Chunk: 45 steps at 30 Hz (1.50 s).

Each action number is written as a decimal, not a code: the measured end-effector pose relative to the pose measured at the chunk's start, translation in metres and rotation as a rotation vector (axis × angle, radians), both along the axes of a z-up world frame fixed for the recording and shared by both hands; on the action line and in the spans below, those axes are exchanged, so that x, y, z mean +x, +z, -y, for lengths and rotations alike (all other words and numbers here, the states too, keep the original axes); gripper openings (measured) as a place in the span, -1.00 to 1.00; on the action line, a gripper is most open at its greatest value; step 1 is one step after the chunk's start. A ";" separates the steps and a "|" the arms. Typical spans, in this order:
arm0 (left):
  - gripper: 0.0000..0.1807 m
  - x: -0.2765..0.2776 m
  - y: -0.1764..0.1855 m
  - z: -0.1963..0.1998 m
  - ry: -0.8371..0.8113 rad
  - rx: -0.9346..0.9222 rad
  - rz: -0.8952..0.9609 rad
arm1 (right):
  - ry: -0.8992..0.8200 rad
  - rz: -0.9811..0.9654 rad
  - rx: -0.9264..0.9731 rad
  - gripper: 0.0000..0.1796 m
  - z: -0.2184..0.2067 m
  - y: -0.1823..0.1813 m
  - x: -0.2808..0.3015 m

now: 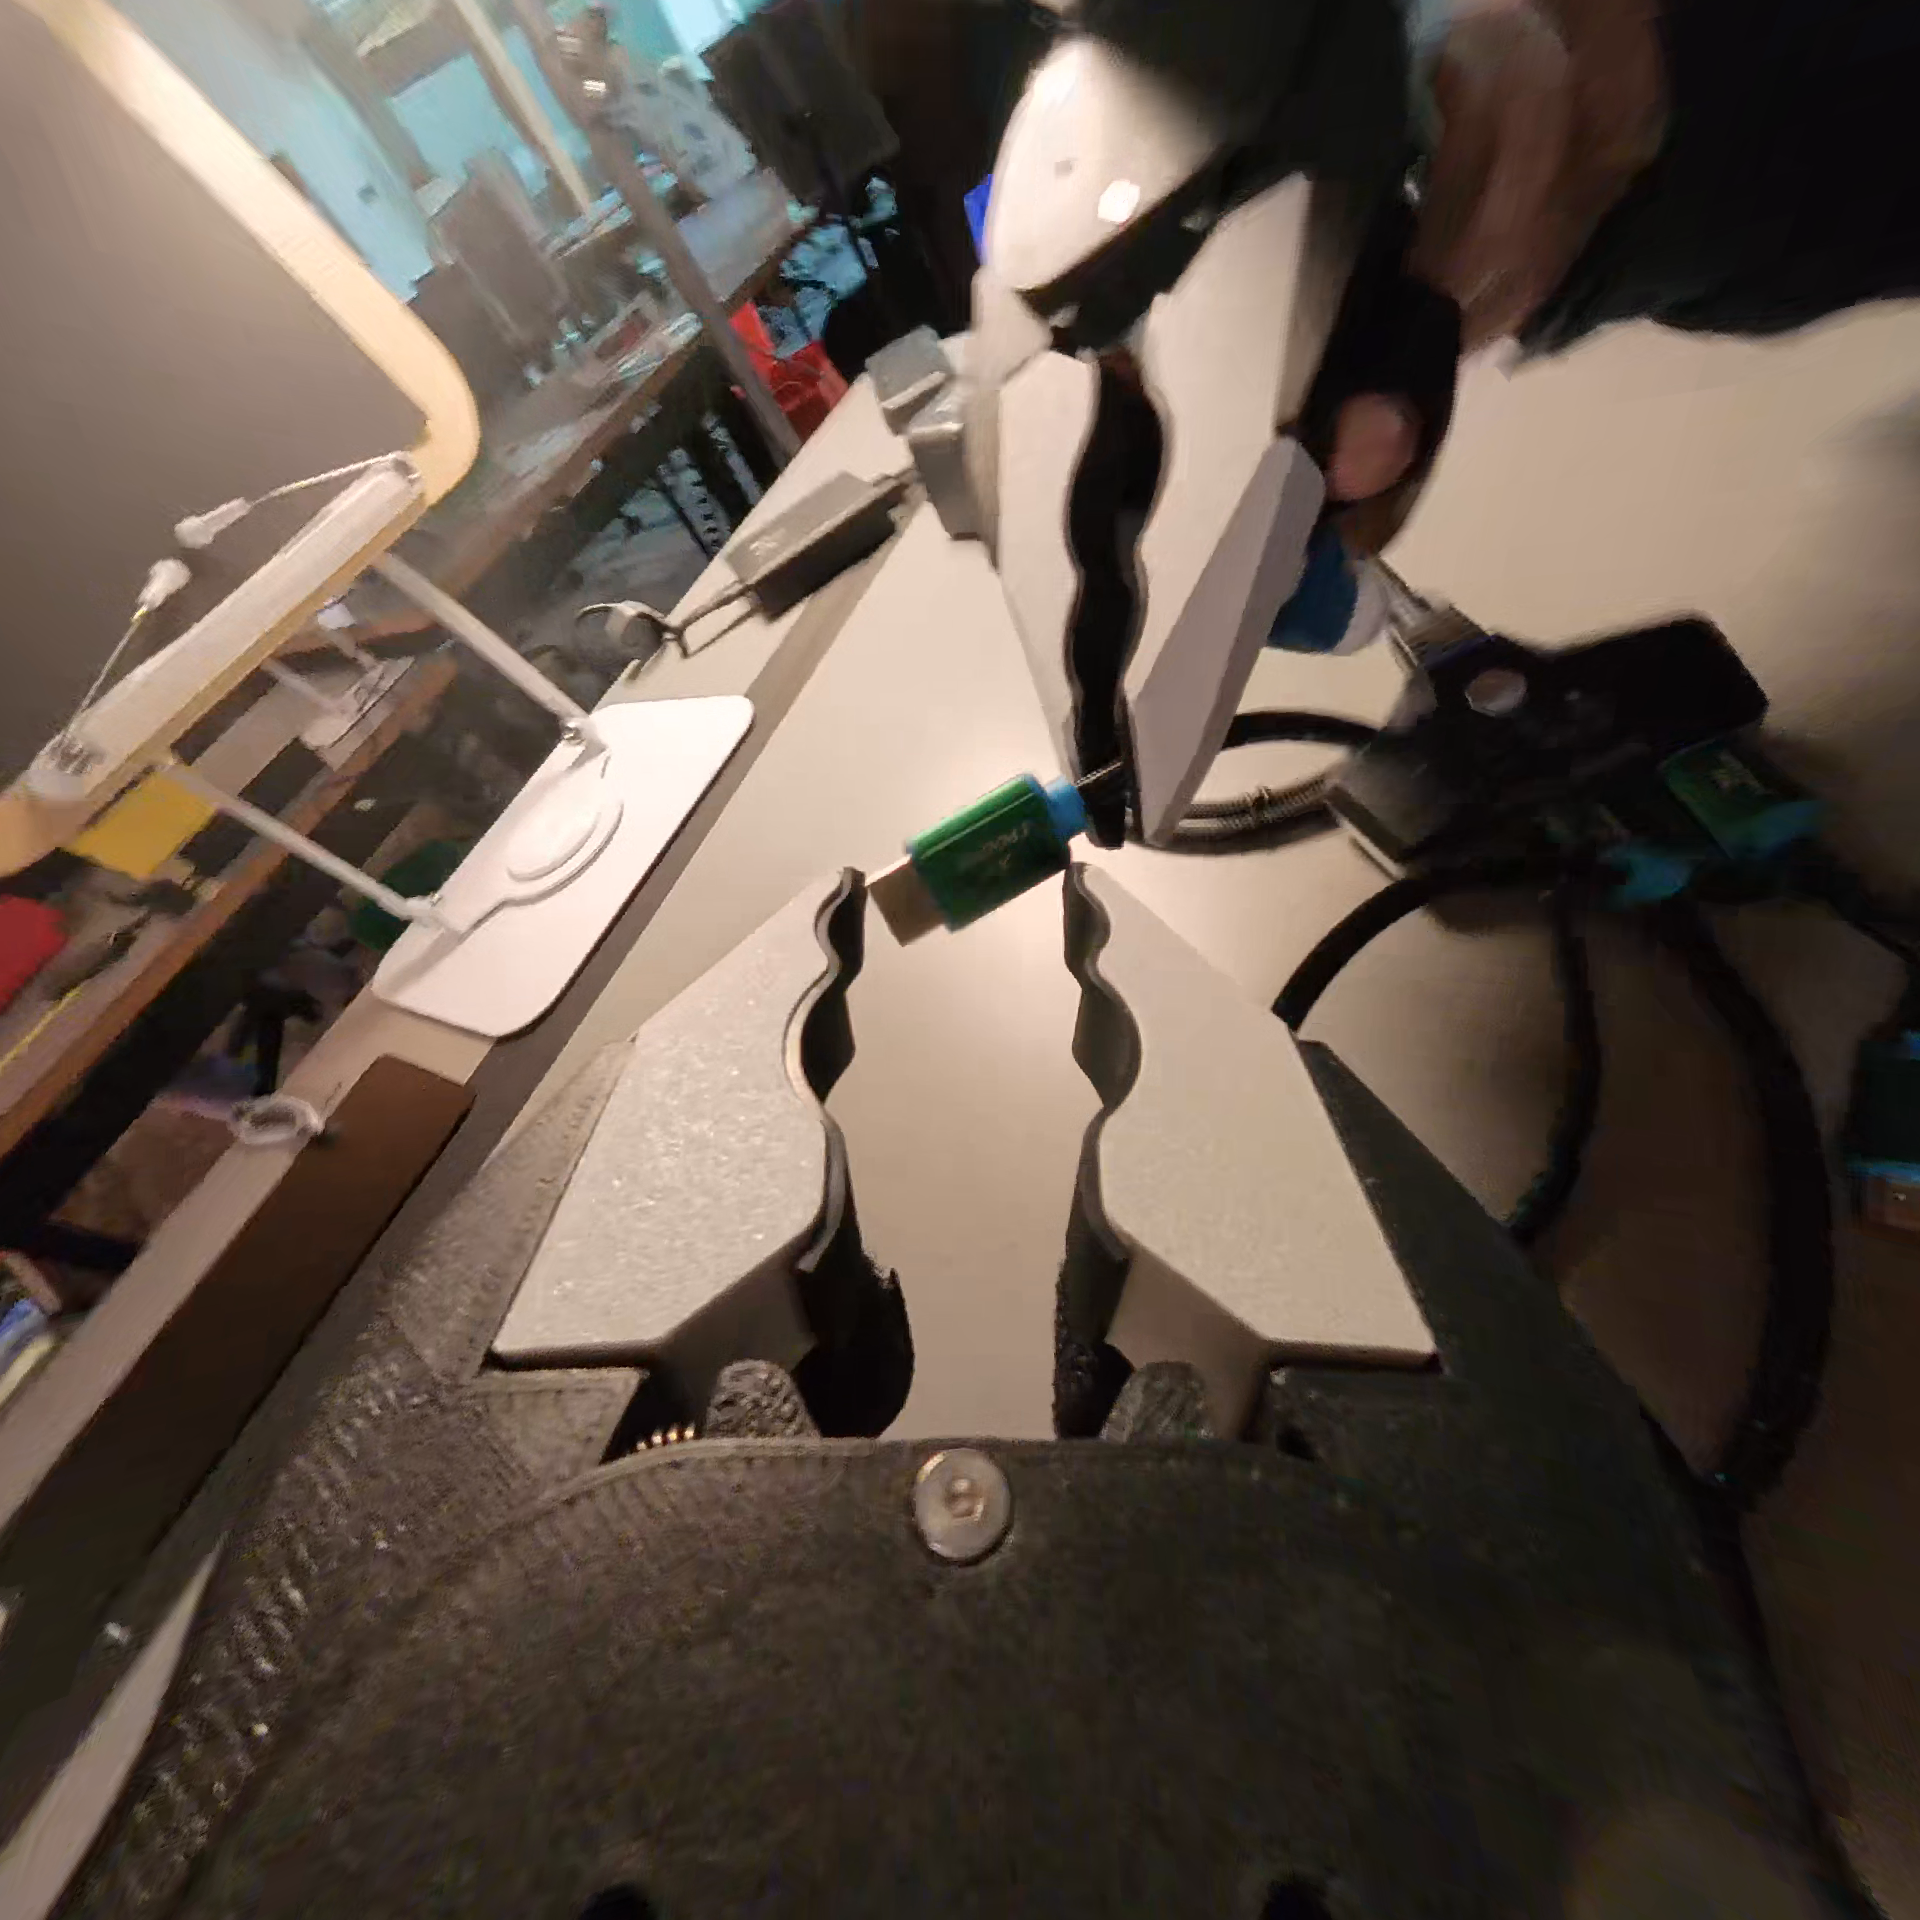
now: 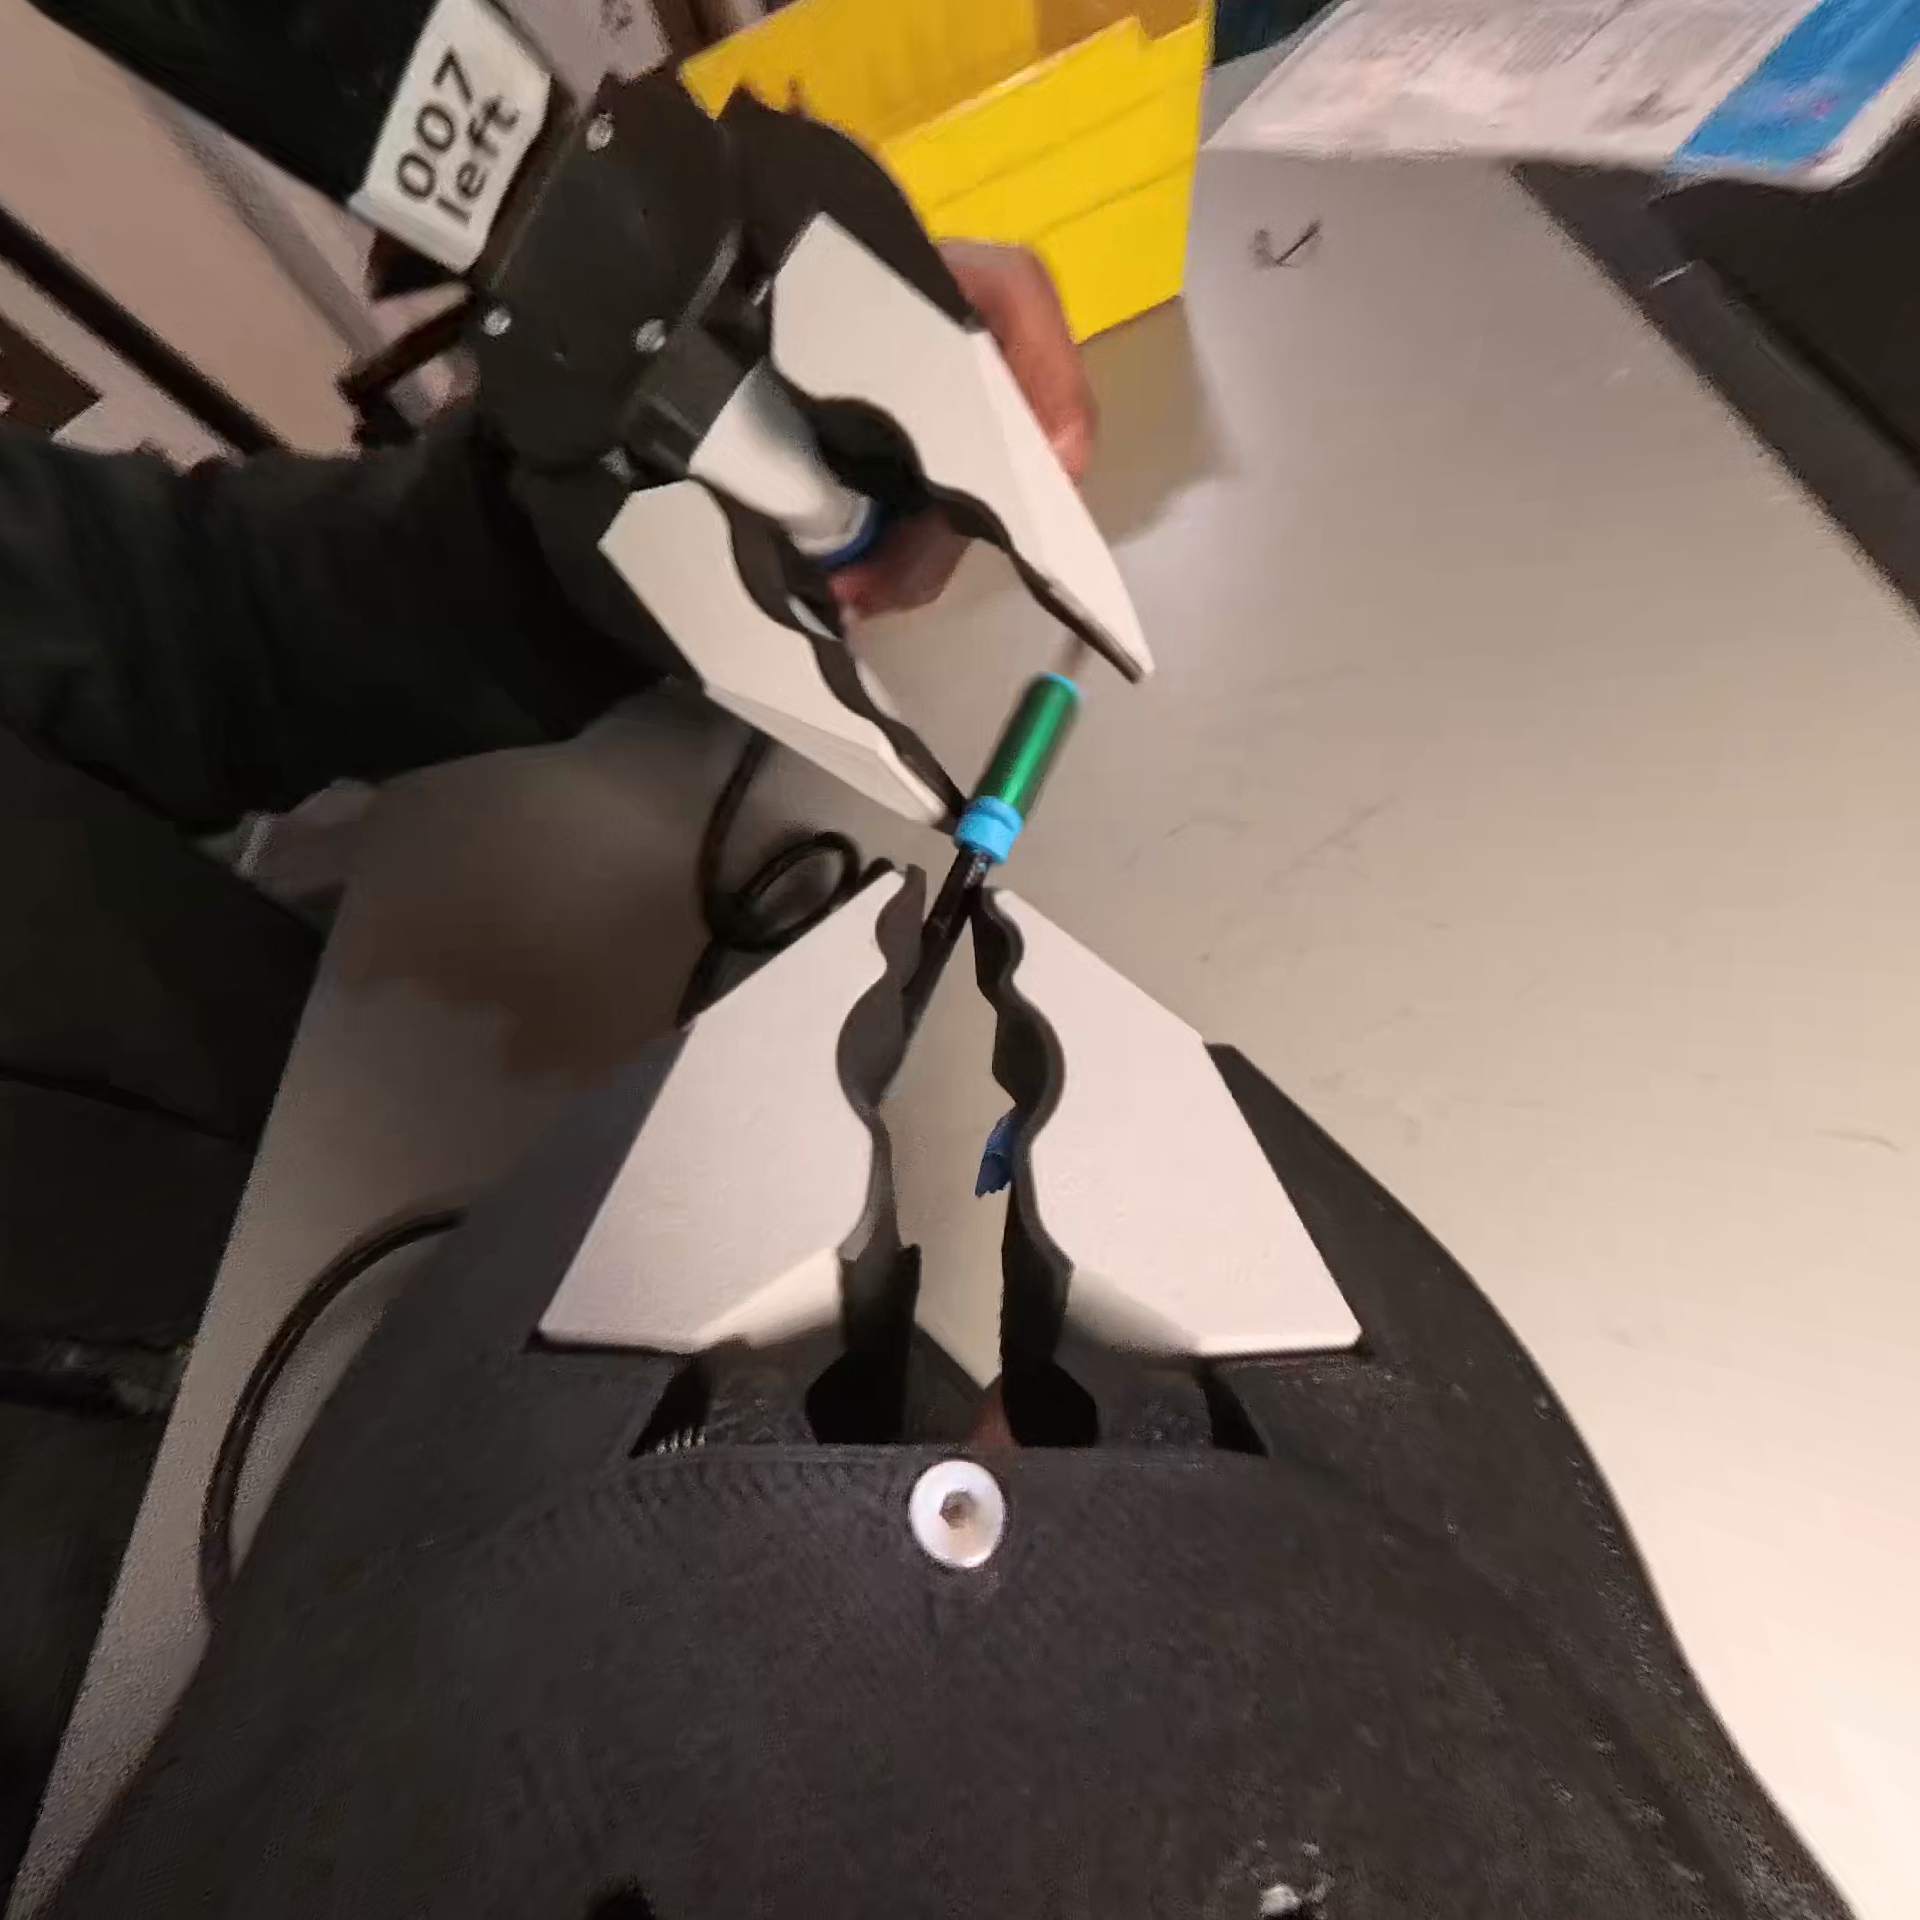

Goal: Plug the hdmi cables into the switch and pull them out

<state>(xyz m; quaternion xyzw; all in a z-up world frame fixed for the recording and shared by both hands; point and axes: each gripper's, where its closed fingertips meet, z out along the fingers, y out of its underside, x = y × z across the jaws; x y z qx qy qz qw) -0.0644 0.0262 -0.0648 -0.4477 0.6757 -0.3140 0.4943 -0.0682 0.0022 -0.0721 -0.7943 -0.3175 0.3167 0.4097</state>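
A green HDMI plug with a blue collar hangs in the air on its black cable. My right gripper comes down from above and is shut on the cable just behind the collar. My left gripper is open, its fingertips on either side of the plug without touching it. The right wrist view shows the same: my right gripper pinches the cable, the plug points away, and the open left gripper straddles it. The black switch lies at the right with another green plug in it.
A white monitor stand base sits at the table's left edge under a monitor. A grey adapter lies farther back. Black cable loops lie near the switch. A yellow bin and papers are beyond. From either gripper's tips it is about 15 cm to the black switch.
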 end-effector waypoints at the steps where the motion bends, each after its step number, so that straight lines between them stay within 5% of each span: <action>1: -0.56 -0.001 0.008 -0.004 0.035 -0.062 0.044 | -0.056 -0.022 0.023 -0.90 -0.004 0.005 0.006; 6: -0.51 -0.004 0.050 0.012 -0.035 -0.640 0.201 | -0.512 -0.228 0.089 -0.93 -0.022 0.024 0.065; 9: -0.51 0.010 0.048 0.039 -0.083 -0.770 0.181 | -0.697 -0.362 0.061 -0.93 -0.015 0.019 0.085; 17: -0.69 0.049 -0.028 0.071 0.117 -0.422 -0.038 | -0.790 -0.421 0.070 -0.93 0.009 0.017 0.067; 28: -0.66 0.055 -0.039 0.084 0.154 -0.410 -0.046 | -0.799 -0.484 0.065 -0.93 0.014 0.016 0.051; 32: -0.70 0.055 -0.038 0.096 0.100 -0.492 -0.068 | -0.804 -0.515 0.091 -0.93 0.015 0.019 0.050; 33: -0.84 0.054 -0.038 0.097 0.090 -0.488 -0.068 | -0.803 -0.512 0.108 -0.93 0.016 0.021 0.050; 39: -0.94 0.036 -0.040 0.073 0.073 -0.266 -0.160 | -0.730 -0.453 0.172 -0.90 0.021 0.028 0.054; 45: -0.94 -0.008 -0.068 0.068 -0.150 -0.039 -0.406 | -0.458 -0.190 0.265 -0.52 0.035 0.020 0.064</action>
